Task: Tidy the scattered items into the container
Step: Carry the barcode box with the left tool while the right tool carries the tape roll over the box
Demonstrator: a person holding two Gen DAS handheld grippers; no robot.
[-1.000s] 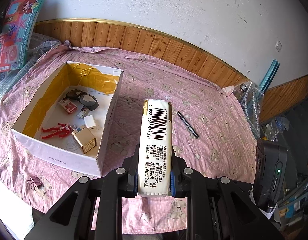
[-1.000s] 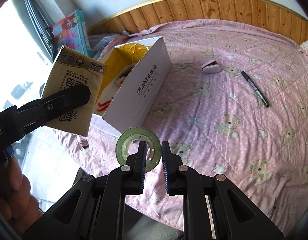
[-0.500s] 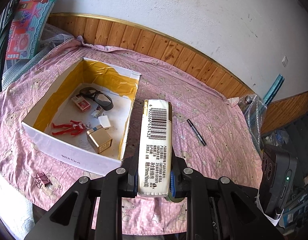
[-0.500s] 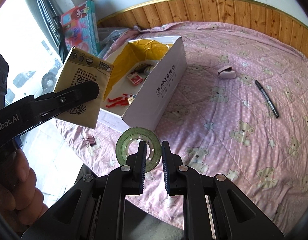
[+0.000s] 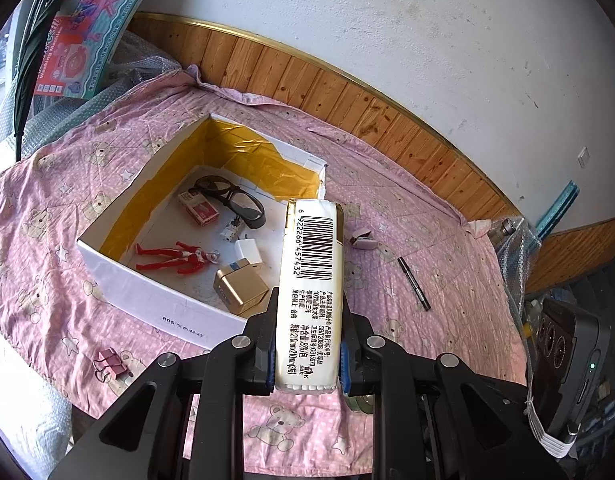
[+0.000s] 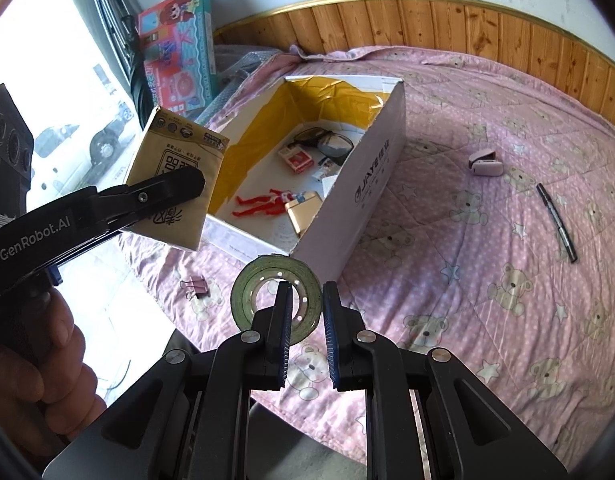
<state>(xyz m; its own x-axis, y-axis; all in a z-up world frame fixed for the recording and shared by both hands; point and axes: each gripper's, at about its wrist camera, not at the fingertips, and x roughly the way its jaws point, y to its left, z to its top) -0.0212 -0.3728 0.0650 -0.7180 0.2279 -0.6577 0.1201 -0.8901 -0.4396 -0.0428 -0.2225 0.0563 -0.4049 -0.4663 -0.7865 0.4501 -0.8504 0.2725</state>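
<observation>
Left gripper [image 5: 307, 356]: fingers clamped on tissue pack [image 5: 310, 292], held aloft by the box [image 5: 163, 304] near corner. Right gripper [image 6: 304, 332]: fingers pinching tape roll [image 6: 276, 298]. Marker [image 6: 556, 222], clip [image 6: 195, 286]: on bed.

Left tongs [image 5: 307, 354] clamped tight; right tongs [image 6: 305, 334] nearly closed, raised.

Tissue pack [image 5: 310, 288] clamped in left tool [image 5: 307, 354], beside open box [image 5: 119, 270].
</observation>
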